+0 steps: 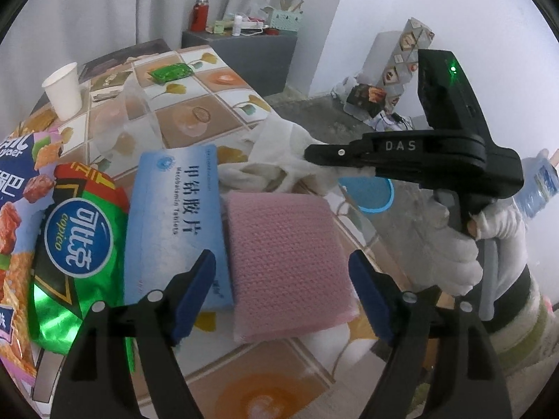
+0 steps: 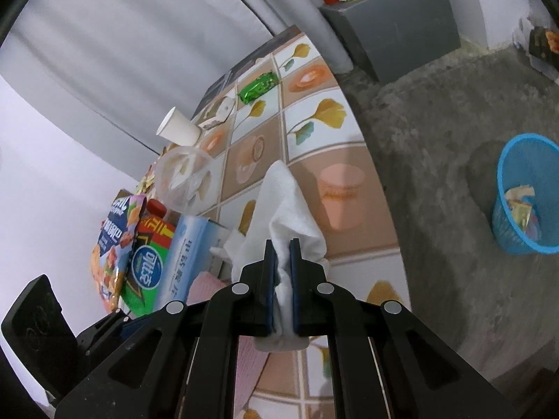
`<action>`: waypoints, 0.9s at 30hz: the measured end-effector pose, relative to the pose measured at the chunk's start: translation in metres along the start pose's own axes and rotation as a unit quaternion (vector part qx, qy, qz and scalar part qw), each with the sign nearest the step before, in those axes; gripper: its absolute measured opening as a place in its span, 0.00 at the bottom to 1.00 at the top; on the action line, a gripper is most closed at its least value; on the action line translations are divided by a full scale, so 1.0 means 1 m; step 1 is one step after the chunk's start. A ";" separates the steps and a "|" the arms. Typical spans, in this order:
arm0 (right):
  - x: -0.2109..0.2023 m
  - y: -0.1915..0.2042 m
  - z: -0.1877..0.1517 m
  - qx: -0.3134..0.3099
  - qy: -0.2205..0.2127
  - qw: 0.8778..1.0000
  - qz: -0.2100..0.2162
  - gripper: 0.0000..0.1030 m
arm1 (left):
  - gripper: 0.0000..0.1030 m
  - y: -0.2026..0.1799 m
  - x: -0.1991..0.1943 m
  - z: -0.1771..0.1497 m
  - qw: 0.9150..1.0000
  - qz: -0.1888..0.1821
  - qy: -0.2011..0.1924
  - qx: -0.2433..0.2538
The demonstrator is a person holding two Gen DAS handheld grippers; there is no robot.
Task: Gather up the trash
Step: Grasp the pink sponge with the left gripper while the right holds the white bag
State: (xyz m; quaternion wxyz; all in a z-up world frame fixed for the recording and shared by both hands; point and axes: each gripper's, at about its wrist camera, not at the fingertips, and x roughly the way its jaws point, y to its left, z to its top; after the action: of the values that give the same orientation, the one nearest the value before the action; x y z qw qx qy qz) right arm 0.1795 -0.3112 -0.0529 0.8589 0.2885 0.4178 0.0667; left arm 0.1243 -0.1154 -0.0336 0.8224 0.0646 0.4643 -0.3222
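My right gripper (image 2: 281,251) is shut on a crumpled white tissue (image 2: 286,206) and holds it just above the patterned table (image 2: 314,111). In the left wrist view the same gripper (image 1: 314,155) pinches the tissue (image 1: 272,160) beyond a pink sponge cloth (image 1: 286,255). My left gripper (image 1: 283,272) is open and empty, its fingers either side of the pink cloth's near end. A blue mesh trash basket (image 2: 524,202) with some wrappers inside stands on the floor to the right; its rim (image 1: 370,195) shows behind the right gripper.
On the table lie a blue tablet box (image 1: 174,223), a green snack bag (image 1: 73,244), another snack bag (image 1: 14,230), a clear plastic cup (image 1: 129,118), a white paper cup (image 1: 64,90) and a green wrapper (image 1: 171,72). A grey cabinet (image 2: 394,21) stands behind.
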 end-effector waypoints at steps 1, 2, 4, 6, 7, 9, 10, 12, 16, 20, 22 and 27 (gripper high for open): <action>0.000 0.001 -0.003 0.001 0.001 1.000 0.001 0.06 | 0.74 -0.002 -0.001 -0.001 1.000 -0.001 0.003 0.002; 0.000 0.001 -0.005 0.000 0.002 1.000 0.002 0.06 | 0.74 -0.004 -0.002 -0.003 1.000 -0.003 0.004 0.004; -0.001 0.001 -0.009 0.002 0.002 1.000 0.004 0.06 | 0.75 -0.008 -0.001 -0.006 1.000 -0.009 0.010 0.008; -0.002 0.001 -0.011 0.006 0.001 1.000 0.006 0.06 | 0.76 -0.010 0.002 -0.007 1.000 -0.009 0.015 0.010; -0.003 0.000 -0.011 0.007 -0.001 1.000 0.005 0.06 | 0.77 -0.012 0.004 -0.009 1.000 -0.003 0.017 0.013; -0.004 -0.001 -0.012 0.010 -0.002 1.000 0.006 0.06 | 0.78 -0.015 0.006 -0.010 1.000 0.011 0.015 0.022; -0.005 -0.001 -0.012 0.011 -0.003 1.000 0.005 0.06 | 0.79 -0.016 0.007 -0.010 0.999 0.014 0.015 0.024; -0.007 -0.001 -0.012 0.012 -0.005 1.000 0.004 0.06 | 0.79 -0.017 0.009 -0.009 0.999 0.022 0.016 0.027; -0.010 -0.001 -0.012 0.011 -0.009 1.000 0.002 0.06 | 0.80 -0.017 0.016 -0.010 0.997 0.050 0.033 0.037; -0.011 -0.002 -0.013 0.013 -0.008 1.000 0.004 0.06 | 0.80 -0.013 0.019 -0.011 0.997 0.051 0.040 0.032; -0.011 -0.001 -0.013 0.014 -0.009 1.000 0.004 0.06 | 0.80 -0.013 0.019 -0.011 0.997 0.051 0.040 0.030; -0.012 0.000 -0.014 0.012 -0.007 1.000 0.005 0.06 | 0.80 -0.016 0.020 -0.011 0.998 0.045 0.044 0.032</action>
State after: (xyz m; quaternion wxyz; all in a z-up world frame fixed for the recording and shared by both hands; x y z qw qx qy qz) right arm 0.1614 -0.3097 -0.0518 0.8580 0.3011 0.4113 0.0639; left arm 0.1138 -0.1332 -0.0524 0.8125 0.1258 0.4857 -0.2968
